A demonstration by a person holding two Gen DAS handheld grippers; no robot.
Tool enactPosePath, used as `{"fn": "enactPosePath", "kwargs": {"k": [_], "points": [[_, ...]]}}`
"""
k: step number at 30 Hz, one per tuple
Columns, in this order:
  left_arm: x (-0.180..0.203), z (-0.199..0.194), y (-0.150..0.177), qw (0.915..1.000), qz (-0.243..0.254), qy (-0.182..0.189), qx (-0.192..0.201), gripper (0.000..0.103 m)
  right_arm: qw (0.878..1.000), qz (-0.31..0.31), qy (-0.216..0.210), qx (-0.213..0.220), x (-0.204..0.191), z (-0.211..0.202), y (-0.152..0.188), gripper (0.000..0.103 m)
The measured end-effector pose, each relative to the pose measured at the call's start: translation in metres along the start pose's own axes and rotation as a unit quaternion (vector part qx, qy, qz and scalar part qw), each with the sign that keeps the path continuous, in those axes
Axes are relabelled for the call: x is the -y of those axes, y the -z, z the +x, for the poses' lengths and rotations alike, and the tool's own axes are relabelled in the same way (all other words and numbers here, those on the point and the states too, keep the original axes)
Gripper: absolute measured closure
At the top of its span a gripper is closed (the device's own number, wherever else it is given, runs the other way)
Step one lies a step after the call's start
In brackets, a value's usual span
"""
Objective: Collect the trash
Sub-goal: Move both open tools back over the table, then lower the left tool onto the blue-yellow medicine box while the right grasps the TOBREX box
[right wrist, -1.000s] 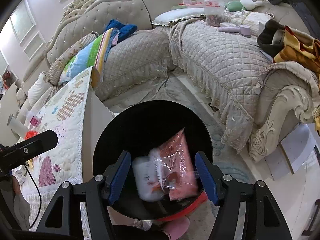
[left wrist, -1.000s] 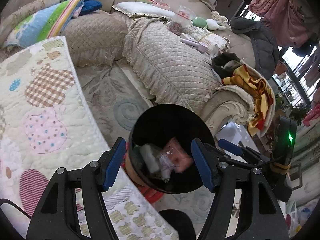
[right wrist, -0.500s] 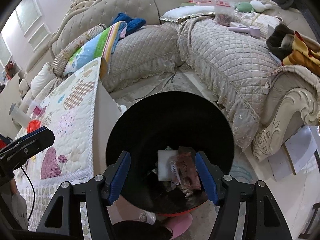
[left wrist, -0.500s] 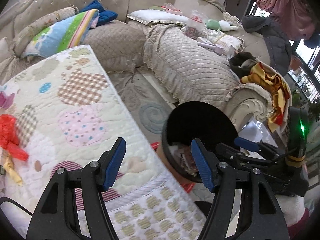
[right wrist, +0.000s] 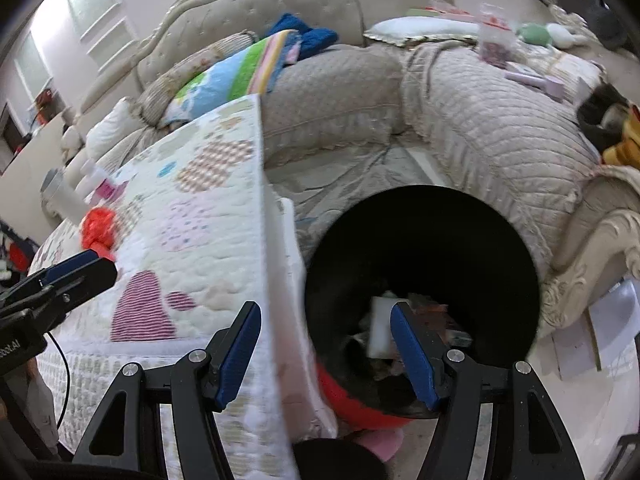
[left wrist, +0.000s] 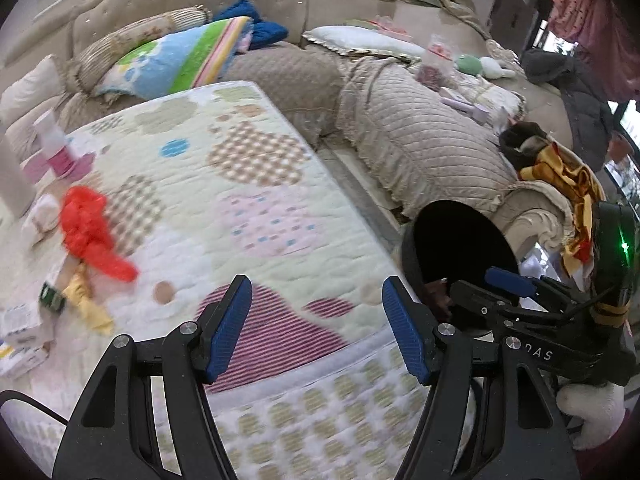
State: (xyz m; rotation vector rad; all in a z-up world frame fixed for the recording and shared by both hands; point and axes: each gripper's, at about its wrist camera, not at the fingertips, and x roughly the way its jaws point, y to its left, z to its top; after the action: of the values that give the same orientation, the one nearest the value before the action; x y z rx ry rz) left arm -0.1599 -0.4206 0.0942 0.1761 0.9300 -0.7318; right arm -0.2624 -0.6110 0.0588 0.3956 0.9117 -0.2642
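Note:
My left gripper [left wrist: 316, 284] hangs open and empty over the patchwork quilt [left wrist: 256, 216] that covers the table. On the quilt to its left lie a crumpled red plastic bag [left wrist: 90, 236], a yellow wrapper [left wrist: 86, 300] and a small green packet [left wrist: 51, 298]. My right gripper [right wrist: 324, 312] is open and empty at the table's edge, beside the black-lined trash bin [right wrist: 440, 232]. A white piece [right wrist: 380, 328] and pinkish wrappers [right wrist: 434, 314] lie in the bin. The bin [left wrist: 460, 236] also shows at the right of the left wrist view.
A beige quilted sofa [right wrist: 480, 120] curves behind the table and the bin, strewn with cushions, a striped pillow [left wrist: 180, 60] and clothes. Pink and white bottles [left wrist: 56, 148] stand at the table's far left, and white packets [left wrist: 16, 344] lie at its near left edge.
Both views have swung left, away from the bin and over the table. The pink wrapper and the white piece have dropped deeper into the bin. Both grippers have stayed open.

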Motion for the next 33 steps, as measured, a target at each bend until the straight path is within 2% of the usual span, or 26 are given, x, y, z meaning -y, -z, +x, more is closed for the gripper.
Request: {"fn": "enactPosePath", "kwargs": {"k": [9,17,22,26,31,33], "points": [[-0.067,-0.03,0.023,0.9982,-0.044,-0.04,-0.005,0.036,0.997,-0.051,-0.043,-0.026,-0.069,0.027,0.002,0.038],[-0.139,-0.065,0.045,0.9928,-0.091,-0.078,-0.002,0.036,0.991,-0.102,-0.077,-0.049,-0.135,0.051,0.005,0.038],[-0.194,-0.083,0.052,0.9853,-0.126,-0.115,0.007,0.036,0.985,-0.133,-0.09,-0.061,-0.169,0.061,0.008,0.037],[-0.242,-0.092,0.047,0.9743,-0.173,-0.141,0.028,0.036,0.982,-0.147,-0.095,-0.068,-0.186,0.066,0.01,0.037],[-0.291,-0.075,0.044,0.9614,-0.212,-0.175,0.013,0.036,0.98,-0.158,-0.093,-0.073,-0.197,0.066,0.012,0.037],[-0.303,-0.065,0.048,0.9586,-0.227,-0.172,-0.006,0.036,0.98,-0.162,-0.092,-0.074,-0.2,0.066,0.013,0.037]]}}
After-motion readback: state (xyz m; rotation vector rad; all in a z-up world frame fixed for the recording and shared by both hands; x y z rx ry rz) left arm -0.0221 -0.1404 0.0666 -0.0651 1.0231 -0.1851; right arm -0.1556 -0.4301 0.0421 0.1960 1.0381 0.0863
